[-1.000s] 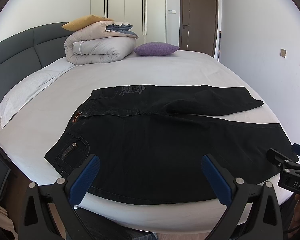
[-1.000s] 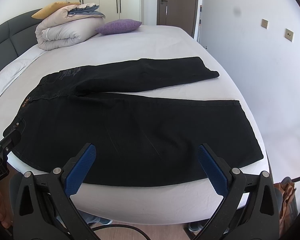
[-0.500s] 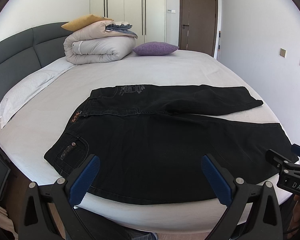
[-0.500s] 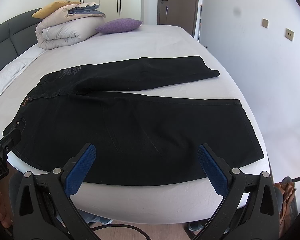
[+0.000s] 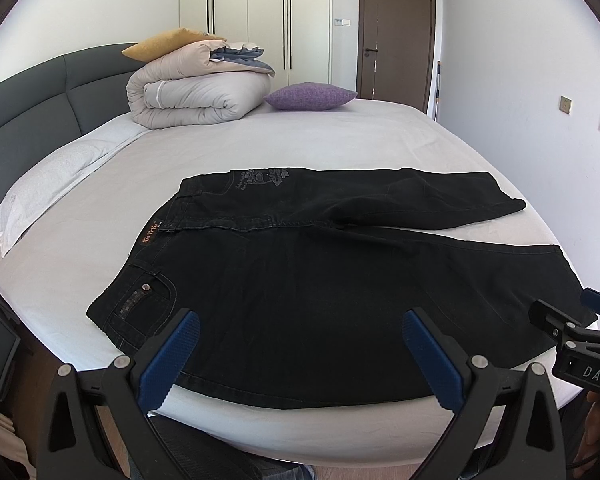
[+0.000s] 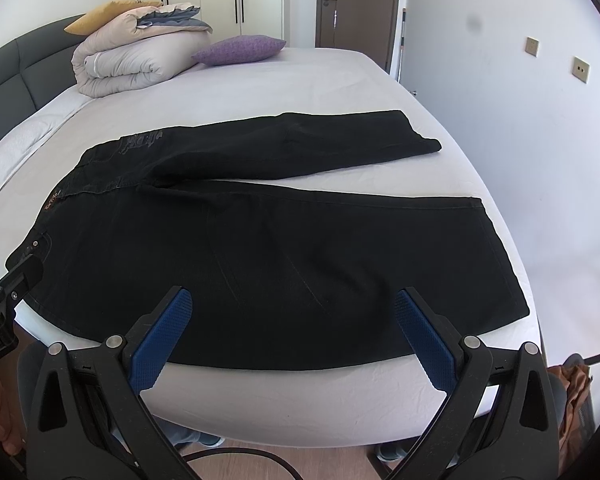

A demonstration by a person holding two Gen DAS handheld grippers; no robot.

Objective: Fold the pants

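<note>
1. The left claw sits at the bottom of its frame. Its two blue pads are spread wide apart and pinch nothing.
2. The right claw sits at the bottom of its frame too. It is also spread wide and holds nothing.
3. Both claws hang in the air just over the near edge of the pants, not touching them. Each claw shows at the side edge of the other's frame.
4. The pants are black jeans. They lie flat and open on the white bed, close to its near edge.
5. The waist is at the left of the frame, with a small brown tag and a pocket with a metal button.
6. The two legs run long-ways to the right. The near leg is wide and flat. The far leg lies above it in the frame, and the two legs spread apart toward the right.
7. At the upper left, a rolled blanket and a purple pillow rest on the bed.
</note>
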